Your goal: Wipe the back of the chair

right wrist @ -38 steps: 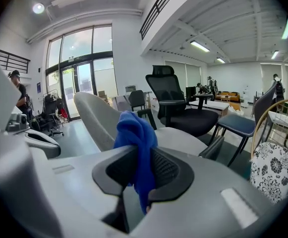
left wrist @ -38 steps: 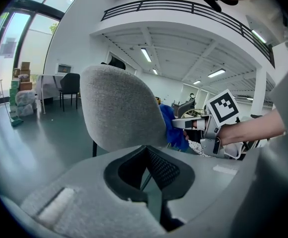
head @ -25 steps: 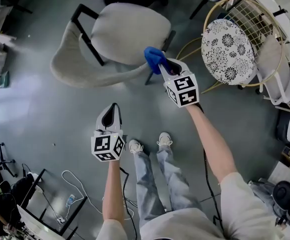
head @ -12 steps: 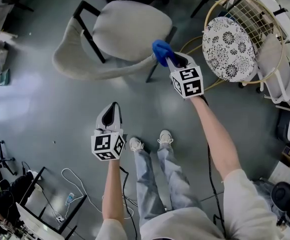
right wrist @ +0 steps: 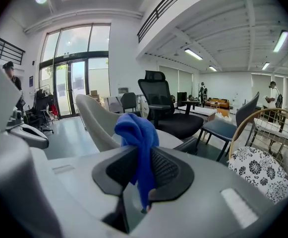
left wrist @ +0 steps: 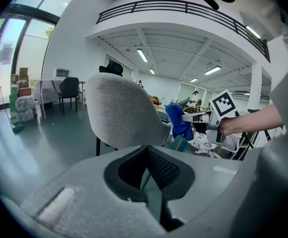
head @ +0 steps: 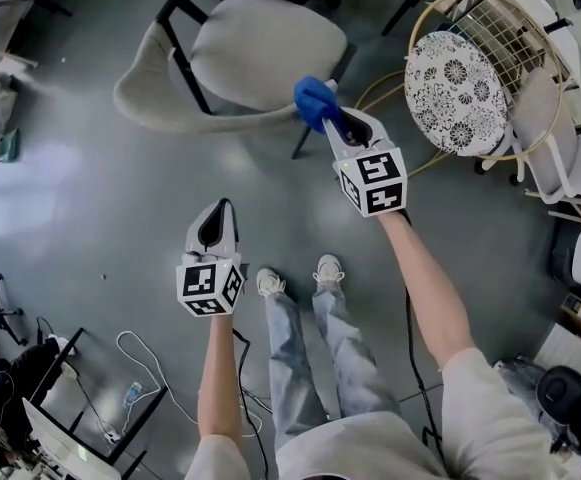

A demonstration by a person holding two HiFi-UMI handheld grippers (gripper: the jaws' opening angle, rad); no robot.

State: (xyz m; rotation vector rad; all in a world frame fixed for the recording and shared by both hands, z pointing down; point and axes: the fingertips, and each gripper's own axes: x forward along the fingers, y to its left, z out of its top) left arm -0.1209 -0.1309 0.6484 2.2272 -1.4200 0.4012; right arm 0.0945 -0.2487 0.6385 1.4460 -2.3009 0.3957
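A grey upholstered chair (head: 260, 53) stands ahead of me, its curved back (head: 175, 113) turned toward me. My right gripper (head: 332, 120) is shut on a blue cloth (head: 315, 101), which sits at the right end of the back's top edge. In the right gripper view the blue cloth (right wrist: 138, 133) hangs between the jaws of the right gripper (right wrist: 141, 158), with the chair's back (right wrist: 96, 120) just beyond. My left gripper (head: 221, 210) hangs low over the floor, shut with nothing in it. The left gripper view shows the back (left wrist: 121, 110) and the cloth (left wrist: 178, 120).
A round wicker chair with a floral cushion (head: 457, 93) stands close on the right. A black office chair (right wrist: 158, 103) is behind the grey one. Cables (head: 145, 363) and a black frame lie on the floor at lower left. My feet (head: 270, 284) are near the chair's legs.
The right gripper with the blue cloth shifted slightly up and right along the right end of the chair's back, then eased back. The left gripper stayed almost still.
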